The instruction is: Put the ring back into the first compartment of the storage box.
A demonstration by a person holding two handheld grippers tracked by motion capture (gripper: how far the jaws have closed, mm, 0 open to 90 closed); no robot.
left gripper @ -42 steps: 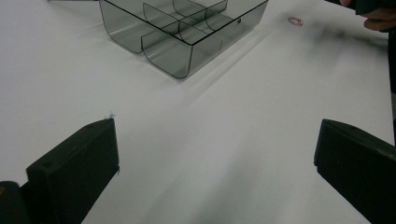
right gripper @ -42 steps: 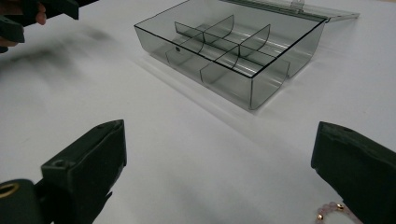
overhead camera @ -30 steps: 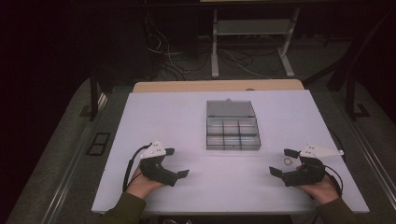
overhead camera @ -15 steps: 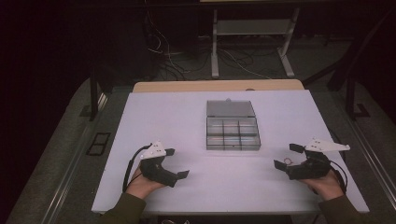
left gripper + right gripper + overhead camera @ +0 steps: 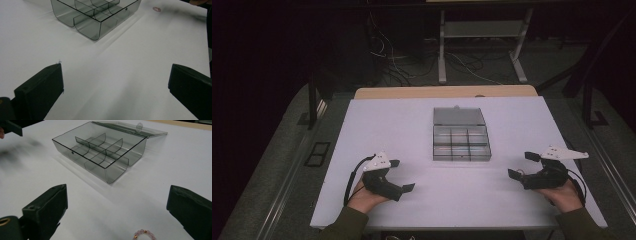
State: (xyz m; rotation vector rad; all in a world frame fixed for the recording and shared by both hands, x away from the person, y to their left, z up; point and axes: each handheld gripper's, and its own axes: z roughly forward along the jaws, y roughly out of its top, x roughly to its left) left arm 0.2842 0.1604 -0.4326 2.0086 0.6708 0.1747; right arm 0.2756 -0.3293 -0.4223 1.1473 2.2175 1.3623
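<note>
White tabletop [image 5: 412, 125] under dim light, with dark floor and loose cables across the top of the frame. Clear compartment box [image 5: 461, 142] at centre of the high view, lid [image 5: 458, 116] folded back flat toward the upper edge, all compartments apparently empty. Left gripper [image 5: 402, 175] at lower left, parked on the table exactly as a second ago, jaws spread wide, nothing between them. Right gripper [image 5: 521, 165] at lower right, shifted a little further toward the right edge and slightly up over the last second, jaws also wide apart and empty. Small pink bead bracelet [image 5: 144, 233] at the bottom edge of the right gripper view, on the bare table just ahead of those open jaws and between them; same bracelet as a tiny pink ring at upper right of the left gripper view [image 5: 156, 9], well apart from the box. Probably a backing-off to line up on the beads: pick not yet begun, box ready and waiting.
</note>
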